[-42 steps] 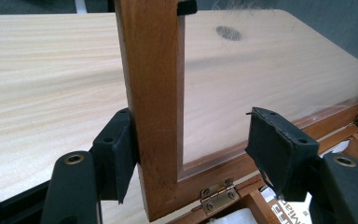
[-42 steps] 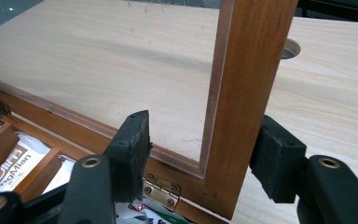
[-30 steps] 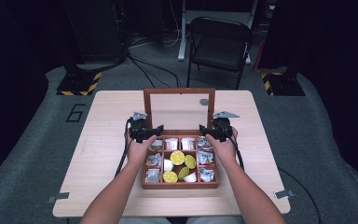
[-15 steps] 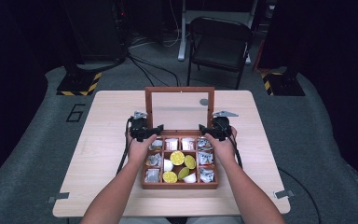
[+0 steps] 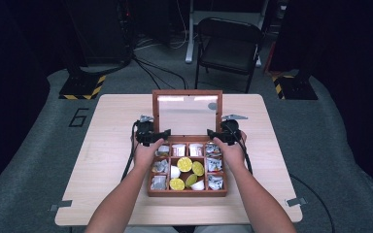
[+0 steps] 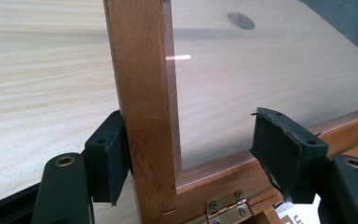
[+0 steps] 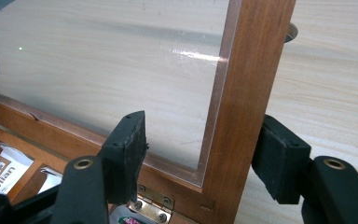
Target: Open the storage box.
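Wooden box (image 5: 187,191) sits at the centre of the high view on the table (image 5: 102,160), its glass-paned lid (image 5: 187,114) standing up at the far edge. Compartments hold yellow rounds, white cups and silvery packets; the hands cover parts of the outer columns, and the packet print is too small to read there.

At centre left, the left gripper (image 5: 161,137) reaches the lid's left post; at centre right, the right gripper (image 5: 212,136) reaches the right post. From above, dark bodies and cables blur together, so the jaw gaps are hard to make out.

In the left gripper view the left gripper (image 6: 191,158) straddles the post (image 6: 144,102). One pad (image 6: 109,163) at lower left touches the wood's outer face; the other pad (image 6: 284,149) at lower right stands well apart from it, in front of the glass. So the jaws are open around the post, not clamped. A brass hinge (image 6: 226,210) is cut off at the bottom edge.

In the right gripper view the right gripper (image 7: 205,163) straddles the other post (image 7: 247,93). Its jaws have just been opening, with the post between them: the pad at lower right lies just beside or against the wood, I cannot tell which, and the pad at lower centre stands clear. A hinge (image 7: 154,210) and a printed packet (image 7: 4,175) peek in at lower left, both cropped
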{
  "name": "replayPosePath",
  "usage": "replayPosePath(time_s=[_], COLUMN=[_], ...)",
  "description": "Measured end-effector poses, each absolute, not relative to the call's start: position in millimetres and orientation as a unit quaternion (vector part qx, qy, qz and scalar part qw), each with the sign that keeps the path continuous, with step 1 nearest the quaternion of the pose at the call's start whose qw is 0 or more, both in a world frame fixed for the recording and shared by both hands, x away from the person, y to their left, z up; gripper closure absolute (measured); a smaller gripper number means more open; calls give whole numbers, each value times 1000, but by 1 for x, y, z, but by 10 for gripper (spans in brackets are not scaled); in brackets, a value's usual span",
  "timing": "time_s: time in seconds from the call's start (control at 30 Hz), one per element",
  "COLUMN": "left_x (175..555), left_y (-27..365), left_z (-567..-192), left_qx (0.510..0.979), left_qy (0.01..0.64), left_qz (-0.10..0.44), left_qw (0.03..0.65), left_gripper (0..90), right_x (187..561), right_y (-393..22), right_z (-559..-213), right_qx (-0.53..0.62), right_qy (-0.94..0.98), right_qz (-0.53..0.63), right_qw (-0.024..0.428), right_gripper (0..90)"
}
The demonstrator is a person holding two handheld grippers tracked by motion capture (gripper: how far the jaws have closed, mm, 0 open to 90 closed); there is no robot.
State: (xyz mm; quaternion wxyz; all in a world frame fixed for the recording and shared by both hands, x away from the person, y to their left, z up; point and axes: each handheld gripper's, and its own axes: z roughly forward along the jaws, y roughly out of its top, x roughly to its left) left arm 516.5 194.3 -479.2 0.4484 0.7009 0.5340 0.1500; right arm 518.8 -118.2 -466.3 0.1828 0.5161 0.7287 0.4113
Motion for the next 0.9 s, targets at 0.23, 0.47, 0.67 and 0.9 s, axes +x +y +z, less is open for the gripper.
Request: replayPosePath(time_s=[0.23, 0.47, 0.67, 0.9], left_x=[519, 520, 522, 525], left_y=[195, 195, 195, 196], left_z=[-481, -482, -483, -484], left_qx=[700, 698, 697, 697], left_qy=[537, 543, 545, 547], left_qz=[143, 137, 132, 124], left_qw=[448, 447, 447, 447], left_gripper=[306, 301, 291, 285], right_x=[523, 525, 527, 528], right_y=[-119, -120, -121, -122], right_z=[-466, -467, -469, -470], right_qx=[524, 526, 526, 532], right_qy=[729, 728, 729, 726], right_qz=[407, 407, 408, 408], right_qw=[169, 164, 158, 149], right_gripper=[384, 383, 382, 376])
